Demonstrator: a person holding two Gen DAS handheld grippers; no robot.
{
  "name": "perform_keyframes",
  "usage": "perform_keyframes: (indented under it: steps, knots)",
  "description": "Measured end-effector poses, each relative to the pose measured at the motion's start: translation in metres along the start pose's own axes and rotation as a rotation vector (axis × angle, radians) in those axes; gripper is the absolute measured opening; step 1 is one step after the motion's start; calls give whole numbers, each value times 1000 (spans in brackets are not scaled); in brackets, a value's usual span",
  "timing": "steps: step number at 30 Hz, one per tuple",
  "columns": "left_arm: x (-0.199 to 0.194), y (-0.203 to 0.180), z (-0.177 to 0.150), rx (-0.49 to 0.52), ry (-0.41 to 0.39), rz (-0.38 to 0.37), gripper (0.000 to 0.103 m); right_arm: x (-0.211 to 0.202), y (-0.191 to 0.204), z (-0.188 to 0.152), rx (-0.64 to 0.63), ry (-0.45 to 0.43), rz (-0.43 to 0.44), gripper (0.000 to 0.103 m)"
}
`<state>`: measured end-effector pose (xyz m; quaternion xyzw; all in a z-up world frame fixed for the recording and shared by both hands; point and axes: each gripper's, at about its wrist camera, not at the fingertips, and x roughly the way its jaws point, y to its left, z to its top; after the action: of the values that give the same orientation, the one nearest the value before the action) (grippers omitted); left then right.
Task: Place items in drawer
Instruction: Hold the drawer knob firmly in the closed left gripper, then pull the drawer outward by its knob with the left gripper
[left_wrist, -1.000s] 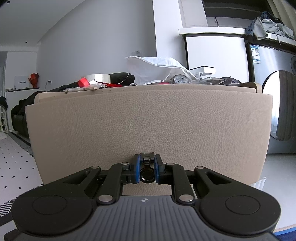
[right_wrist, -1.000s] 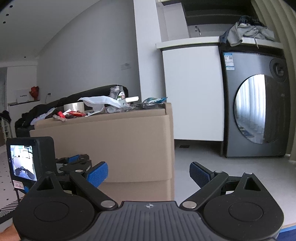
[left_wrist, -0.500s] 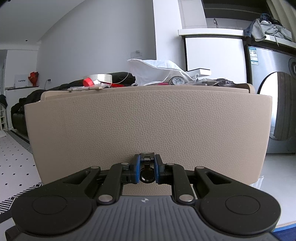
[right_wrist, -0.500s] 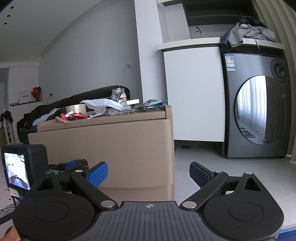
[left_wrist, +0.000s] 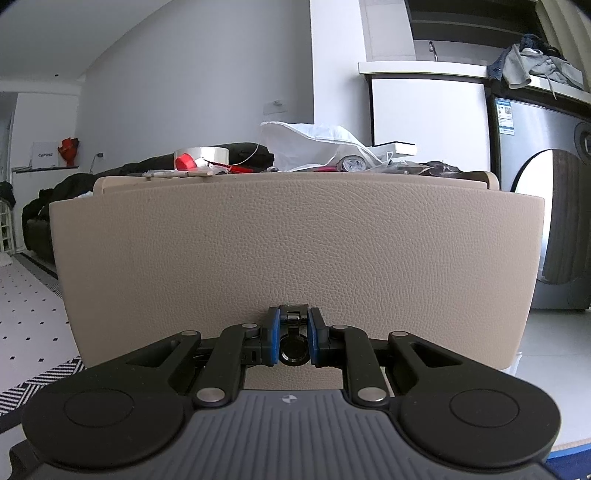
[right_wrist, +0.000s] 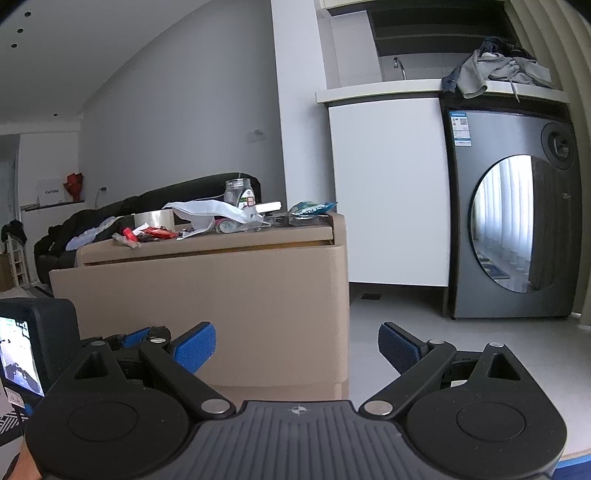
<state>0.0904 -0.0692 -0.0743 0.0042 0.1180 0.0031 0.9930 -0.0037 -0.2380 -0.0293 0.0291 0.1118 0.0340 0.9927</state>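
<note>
The beige leather drawer front (left_wrist: 295, 240) fills the left wrist view. My left gripper (left_wrist: 293, 332) is shut on its black ring handle (left_wrist: 293, 349) at the lower middle. In the right wrist view the drawer front (right_wrist: 207, 302) stands out a little from the cabinet, with a dark gap under the top. Loose items lie on the cabinet top: a tape roll (left_wrist: 207, 152), a white bag (left_wrist: 317, 144), a glass jar (right_wrist: 239, 192) and a snack packet (right_wrist: 310, 208). My right gripper (right_wrist: 297, 345) hangs open and empty, to the right of the left gripper (right_wrist: 147, 334).
A grey washing machine (right_wrist: 517, 221) with clothes on top stands at the right, next to a white cabinet (right_wrist: 388, 192). A dark sofa (right_wrist: 110, 214) lies behind the drawer unit. Pale floor tiles (right_wrist: 424, 332) stretch to the right. A patterned rug (left_wrist: 37, 380) lies at the left.
The drawer front has slid out from the cabinet with my left gripper on its handle; a gap now shows under the cabinet top. My right gripper has stayed open.
</note>
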Motion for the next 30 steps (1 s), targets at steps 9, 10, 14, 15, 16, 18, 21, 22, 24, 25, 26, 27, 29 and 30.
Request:
perform_keyframes:
  steps: [9,10,14,15,16,18,21,22,24,25,26,27,29,30]
  knots:
    - [-11,1,-2,-3,1,-2,17,-3,3,3,-5,-10,17,98]
    - [-12,1,-2,-7,3,-3,17,-3,3,3,-3,-8,18,98]
    - [-16,2,-3,-22,6,-7,17,-4,2,4,-2,-9,11,98]
    - [-18,4,-3,-33,6,-11,17,-4,2,4,1,-12,13,98]
    - [-19,4,-3,-34,5,-11,17,-5,1,4,5,-13,15,98]
    - [-21,3,-4,-29,3,-8,17,-4,1,5,10,-10,17,98]
    - [-24,4,-5,-38,4,-10,17,-5,1,5,5,-14,16,98]
    - [-26,4,-6,-37,2,-10,17,-5,1,5,4,-15,17,98]
    - [-28,4,-7,-28,-3,-8,17,-5,1,4,4,-17,18,98]
    - [-30,4,-8,-29,-4,-8,17,-5,0,4,5,-16,18,98]
    - [-31,4,-8,-30,-3,-9,17,-5,0,4,6,-15,18,98]
    - [-33,4,-8,-30,-2,-9,17,-4,0,4,6,-14,19,98]
    - [-36,5,-9,-27,-3,-16,17,-3,0,4,6,-10,18,98]
    - [-37,6,-9,-25,-3,-21,17,-3,0,4,4,-10,18,98]
